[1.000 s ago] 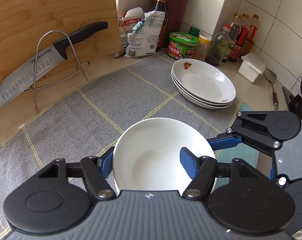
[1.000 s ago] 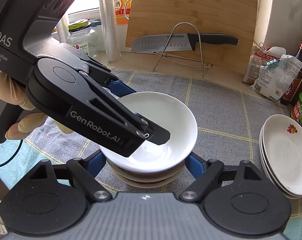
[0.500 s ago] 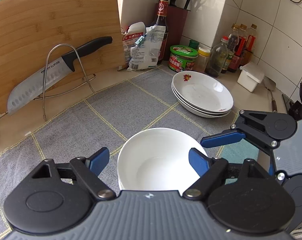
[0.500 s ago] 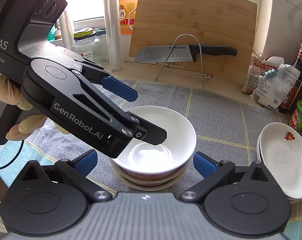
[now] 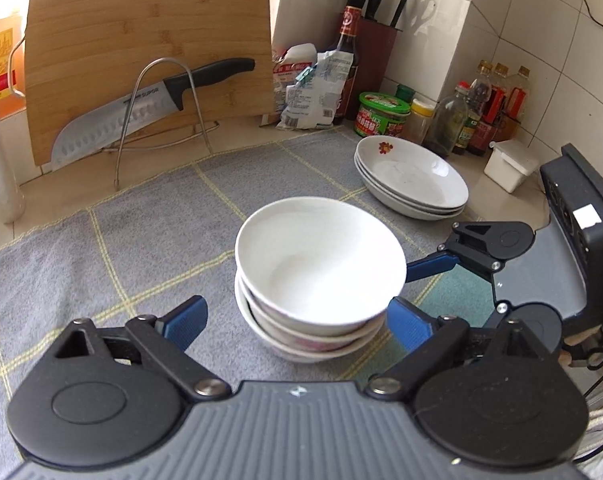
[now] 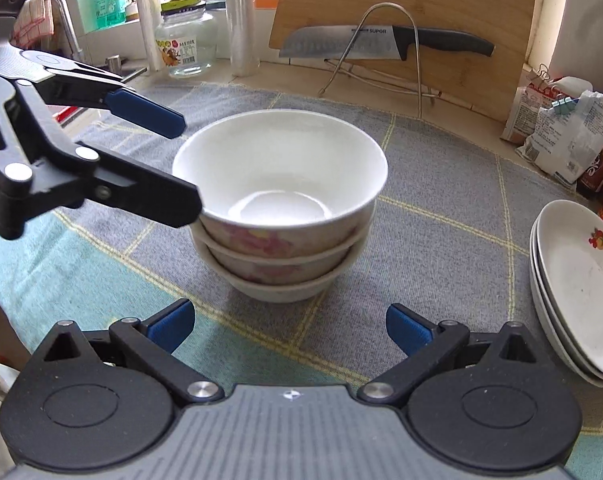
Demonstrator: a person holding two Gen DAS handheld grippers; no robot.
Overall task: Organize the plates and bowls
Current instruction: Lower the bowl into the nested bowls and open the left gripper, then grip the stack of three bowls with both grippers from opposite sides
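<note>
Change: a second ago my left gripper (image 5: pixel 295 322) pinched the top bowl's rim; its jaws are now off it and opening.
Left pose: my left gripper tilts down at the bowl stack (image 5: pixel 317 280), blue pads either side, neither touching.
Right pose: my right gripper (image 6: pixel 289 328) stands wide and empty, short of the stack.
Bowls: three nested glazed bowls, white inside, pink print outside, on the grey checked cloth (image 6: pixel 441 248).
Plates: three stacked shallow white plates (image 6: pixel 577 292), well to the right.
</note>
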